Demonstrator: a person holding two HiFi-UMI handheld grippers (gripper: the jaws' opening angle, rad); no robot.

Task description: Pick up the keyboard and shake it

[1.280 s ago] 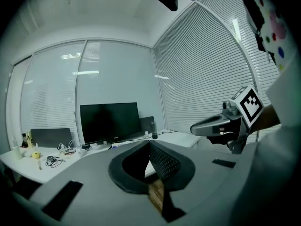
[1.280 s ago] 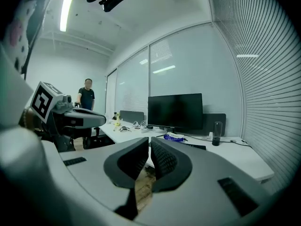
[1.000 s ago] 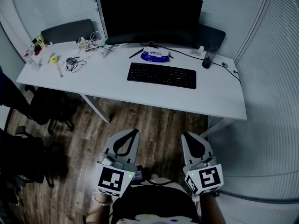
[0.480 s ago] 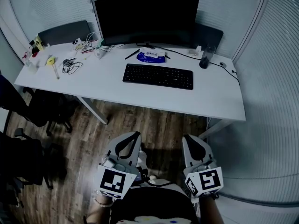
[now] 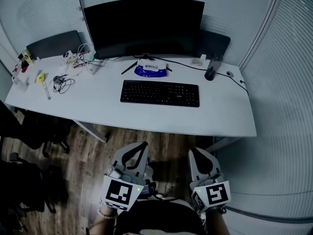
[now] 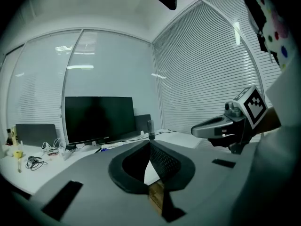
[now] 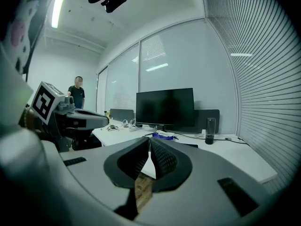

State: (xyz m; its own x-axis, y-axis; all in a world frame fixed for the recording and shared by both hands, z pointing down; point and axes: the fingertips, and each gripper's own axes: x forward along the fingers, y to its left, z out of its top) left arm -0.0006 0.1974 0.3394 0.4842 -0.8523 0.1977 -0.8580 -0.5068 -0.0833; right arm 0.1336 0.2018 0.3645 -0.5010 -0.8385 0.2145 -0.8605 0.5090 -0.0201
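A black keyboard [image 5: 160,93] lies flat on the white desk [image 5: 230,116], in front of a dark monitor [image 5: 144,27]. Both grippers hang over the floor, short of the desk's near edge. My left gripper [image 5: 138,147] is shut with nothing between its jaws, and it points toward the desk. My right gripper [image 5: 196,153] is shut too, empty, level with the left one. In the left gripper view the jaw tips [image 6: 149,142] meet in front of the desk [image 6: 47,166]. In the right gripper view the tips [image 7: 149,140] meet, and the keyboard [image 7: 188,145] shows as a thin dark strip beyond them.
A blue packet [image 5: 150,70] lies behind the keyboard. A dark cylinder [image 5: 210,72] stands at the back right with a cable. Loose cables and small items [image 5: 61,80] sit at the desk's left. A black chair [image 5: 29,131] stands at the left on the wooden floor. A person [image 7: 76,94] stands far off.
The desk and keyboard have drawn closer and lower in the head view. Both grippers have shifted forward toward the desk edge, still shut.
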